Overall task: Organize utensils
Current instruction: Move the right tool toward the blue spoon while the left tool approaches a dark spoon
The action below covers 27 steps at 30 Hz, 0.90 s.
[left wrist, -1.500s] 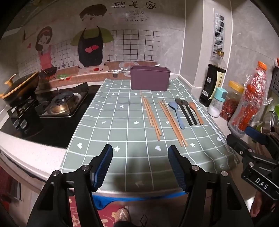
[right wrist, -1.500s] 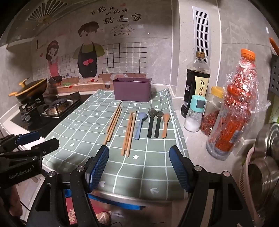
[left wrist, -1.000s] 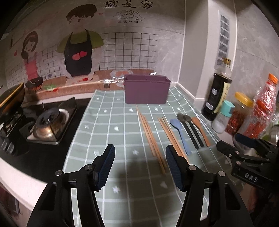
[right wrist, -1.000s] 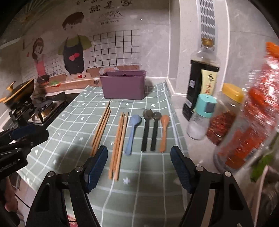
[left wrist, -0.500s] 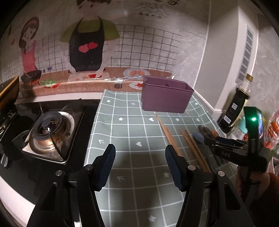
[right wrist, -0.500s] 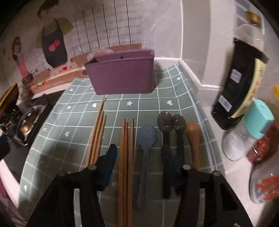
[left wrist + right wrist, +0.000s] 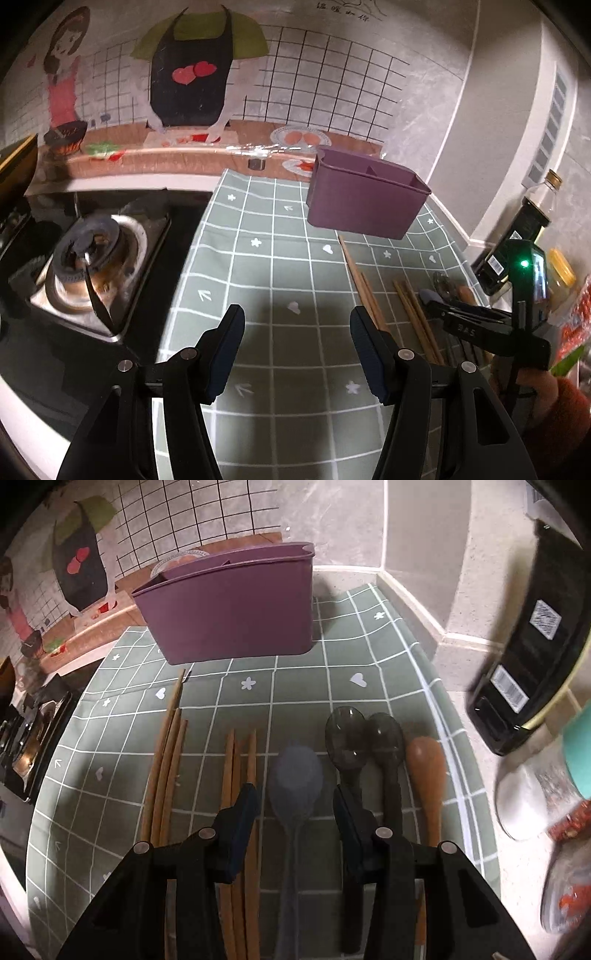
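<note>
Counter: green checked mat [image 7: 280, 266] is covering the kitchen worktop, with a gas burner [image 7: 92, 243] sitting off its left edge and a cartoon-decorated wall standing behind.
Holder: purple utensil box [image 7: 232, 605] is standing upright at the far end of the mat, its inner dividers showing at the rim.
Chopsticks: two bundles are lying lengthwise on the mat, the left bundle [image 7: 168, 760] reaching almost to the box, the right bundle [image 7: 240, 771] lying just beside it.
Spoons: blue spoon [image 7: 295, 779], two dark translucent spoons [image 7: 365, 734] touching side by side, and a brown wooden spoon [image 7: 424, 764] are lying in a row to the right of the chopsticks, bowls pointing toward the box.
Right gripper [image 7: 295, 805]: it is hanging low over the mat with its jaws closing; the blue spoon's neck is lying between the fingers, and the pads are not pressing on it.
Left gripper [image 7: 295, 343]: it is hovering over a bare patch of mat, jaws standing wide apart with nothing between them.
Bottles: dark sauce bottle [image 7: 535, 657] and a teal-capped shaker [image 7: 546, 782] are standing on the counter right of the mat.
</note>
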Available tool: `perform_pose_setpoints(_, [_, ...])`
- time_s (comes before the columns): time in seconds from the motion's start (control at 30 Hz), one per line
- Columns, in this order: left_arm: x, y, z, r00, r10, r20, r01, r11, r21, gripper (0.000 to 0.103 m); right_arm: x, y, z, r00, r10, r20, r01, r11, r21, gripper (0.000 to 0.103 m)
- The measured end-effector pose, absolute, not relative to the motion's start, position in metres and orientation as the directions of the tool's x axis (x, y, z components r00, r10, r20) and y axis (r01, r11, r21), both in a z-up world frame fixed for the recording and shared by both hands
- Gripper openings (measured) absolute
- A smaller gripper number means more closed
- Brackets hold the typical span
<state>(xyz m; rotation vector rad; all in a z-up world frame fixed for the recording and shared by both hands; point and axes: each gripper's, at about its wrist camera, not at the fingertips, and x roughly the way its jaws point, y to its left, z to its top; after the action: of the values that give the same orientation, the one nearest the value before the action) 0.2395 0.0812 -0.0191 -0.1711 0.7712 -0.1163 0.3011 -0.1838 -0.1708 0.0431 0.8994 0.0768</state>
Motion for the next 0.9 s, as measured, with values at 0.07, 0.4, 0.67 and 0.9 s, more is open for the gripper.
perform_pose_setpoints(0.07, [0.24,0.073,-0.02,0.707,-0.158,-0.689,0.037,0.982,-0.188,0.06,0.307,-0.185,-0.171,0.61,0.109,-0.785,-0.066,0.994,0.087,0.039])
perform_pose_setpoints(0.4, [0.242,0.049,-0.025,0.689,-0.121,-0.714,-0.011,0.984,-0.178,0.06,0.317,-0.182,-0.175,0.587,0.161,-0.793,-0.121,0.986,0.111,0.032])
perform_pose_setpoints(0.67, [0.257,0.007,-0.04,0.634,-0.217,-0.742,0.08,0.973,-0.217,0.059,0.271,-0.209,-0.14,0.67,0.171,-0.722,-0.119,0.985,0.123,0.031])
perform_pose_setpoints(0.9, [0.283,-0.07,-0.072,0.535,-0.356,-0.766,0.219,0.934,-0.281,0.059,0.217,-0.255,-0.122,0.721,0.167,-0.673,-0.063,0.982,0.176,0.031])
